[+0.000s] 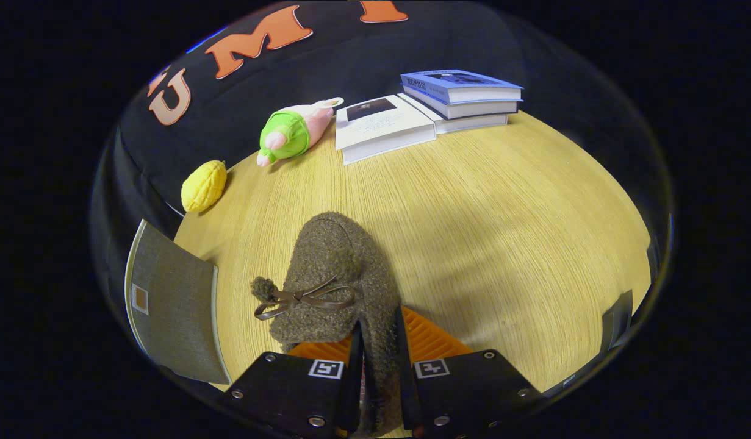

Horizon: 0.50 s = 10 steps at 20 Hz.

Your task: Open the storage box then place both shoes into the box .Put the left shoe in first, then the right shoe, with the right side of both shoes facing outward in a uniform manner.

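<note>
Gripper view: your gripper (378,360) has its two fingers drawn close together on the rear wall of the fuzzy brown shoe (341,280) — both press on the fabric, so you're holding it by the heel side. The shoe sits just ahead of the fingers, low over the wooden table (503,213); whether its sole touches the wood I can't tell.

The shoe's long axis runs from the fingers out toward 12 o'clock, leaning slightly to 11, toe pointing away from you. Its bow (302,299) lies on the upper, trailing toward 9 o'clock.

At 9 o'clock of the shoe stands the grey fabric storage box (168,305), near the table's edge; its opening isn't readable from here, so I can't say whether it is open. Farther off, a yellow toy (203,186) at 10 o'clock, a green-and-pink plush (293,131) at 11, and stacked books (430,107) at 1.

The step in hand looks like carrying a shoe to the box. Which shoe this is I can't tell. Next you'll need to swing toward 9 o'clock and turn the shoe so its right side faces outward before lowering it in.
</note>
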Motion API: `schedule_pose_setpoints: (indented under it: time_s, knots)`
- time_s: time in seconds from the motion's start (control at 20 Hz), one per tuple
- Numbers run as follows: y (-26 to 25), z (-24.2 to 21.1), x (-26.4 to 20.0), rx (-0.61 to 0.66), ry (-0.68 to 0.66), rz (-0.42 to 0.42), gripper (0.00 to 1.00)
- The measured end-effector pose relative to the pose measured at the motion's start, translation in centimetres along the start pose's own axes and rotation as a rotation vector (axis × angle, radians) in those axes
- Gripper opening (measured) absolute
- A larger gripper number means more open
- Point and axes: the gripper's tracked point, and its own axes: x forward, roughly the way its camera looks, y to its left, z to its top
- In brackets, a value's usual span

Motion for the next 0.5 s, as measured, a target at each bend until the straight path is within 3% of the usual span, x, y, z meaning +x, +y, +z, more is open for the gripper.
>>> schedule_pose_setpoints:
  time_s: [0.3,0.5]
  knots:
    - [-0.5,0.3,-0.6,0.051,-0.029,-0.031,0.05]
    - [0.8,1.4,-2.0,0.110,-0.042,0.010,0.05]
